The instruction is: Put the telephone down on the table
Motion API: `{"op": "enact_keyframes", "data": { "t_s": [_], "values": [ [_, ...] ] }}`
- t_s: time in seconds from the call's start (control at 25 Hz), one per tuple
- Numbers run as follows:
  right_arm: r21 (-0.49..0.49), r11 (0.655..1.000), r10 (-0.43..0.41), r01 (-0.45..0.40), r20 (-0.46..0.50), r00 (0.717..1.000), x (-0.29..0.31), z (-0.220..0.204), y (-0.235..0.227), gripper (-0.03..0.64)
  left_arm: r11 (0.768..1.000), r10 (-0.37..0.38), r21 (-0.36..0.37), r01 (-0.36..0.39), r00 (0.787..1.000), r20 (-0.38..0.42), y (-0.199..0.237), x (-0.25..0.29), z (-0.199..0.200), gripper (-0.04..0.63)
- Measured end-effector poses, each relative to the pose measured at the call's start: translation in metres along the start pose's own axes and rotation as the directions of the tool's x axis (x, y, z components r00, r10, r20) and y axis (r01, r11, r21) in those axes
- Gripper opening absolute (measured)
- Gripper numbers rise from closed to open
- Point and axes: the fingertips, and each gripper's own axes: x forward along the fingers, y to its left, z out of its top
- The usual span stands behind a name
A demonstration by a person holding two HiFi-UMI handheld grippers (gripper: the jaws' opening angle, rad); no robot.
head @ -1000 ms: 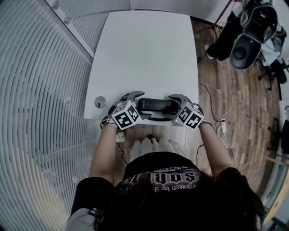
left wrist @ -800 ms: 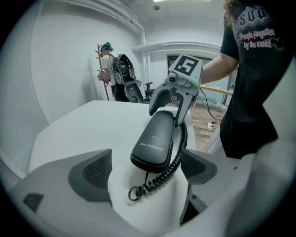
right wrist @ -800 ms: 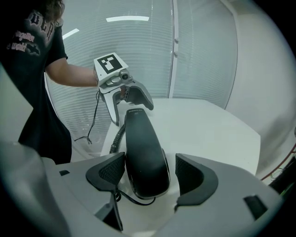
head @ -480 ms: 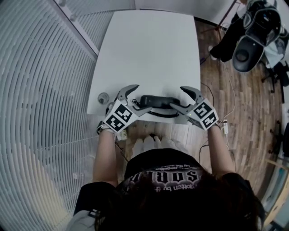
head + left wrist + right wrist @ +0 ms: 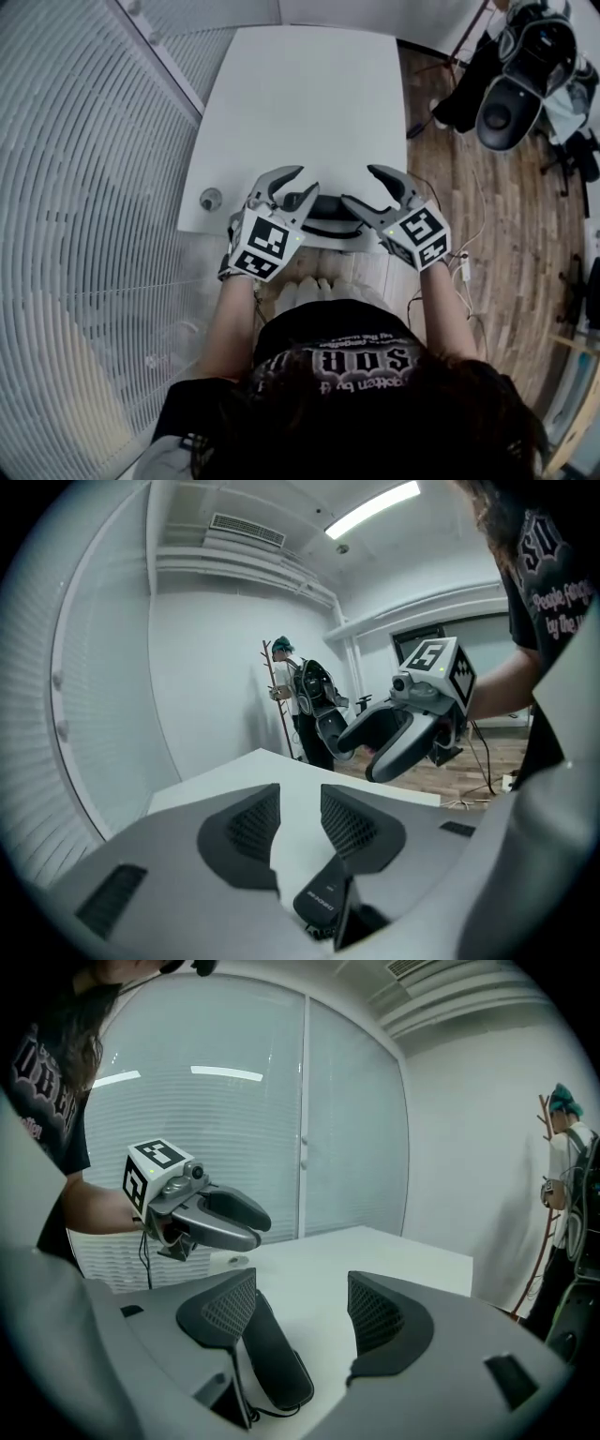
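The black telephone handset (image 5: 328, 208) lies flat on the white table (image 5: 300, 94) near its front edge, with a cord curling under it. My left gripper (image 5: 292, 186) hovers above its left end. Its jaws have just been closing and stand narrow, with nothing between them. My right gripper (image 5: 370, 189) hangs over the right end, open wide and empty. In the left gripper view the handset (image 5: 323, 902) shows below the left gripper (image 5: 300, 803), with the right gripper (image 5: 375, 742) beyond. In the right gripper view the handset (image 5: 277, 1363) lies below the right gripper (image 5: 302, 1302), and the left gripper (image 5: 225, 1218) is opposite.
A small round fitting (image 5: 210, 199) sits at the table's front left corner. A ribbed glass wall (image 5: 84, 234) runs along the left. An office chair (image 5: 511, 94) and cables lie on the wooden floor at right. A person (image 5: 286, 667) stands by a coat rack beyond the table.
Both grippers have risen off the handset, which stays on the table. The left jaws stand narrower than before; the right jaws stay wide.
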Motion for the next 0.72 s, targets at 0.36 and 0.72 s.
{"op": "enact_keyframes", "data": {
  "t_s": [0.36,0.72],
  "values": [
    [0.015,0.995,-0.104,0.103,0.125,0.987,-0.023,0.041,-0.011,0.081,0.971,0.232,-0.073,-0.228,0.971,0.049,0.019,-0.028,0.043,0.005],
    [0.110,0.981,-0.182,0.162,0.205,0.962,-0.048,0.079,-0.022,0.037,0.938,0.326,-0.148,-0.312,0.942,0.084,0.023,-0.053,0.063,0.003]
  ]
}}
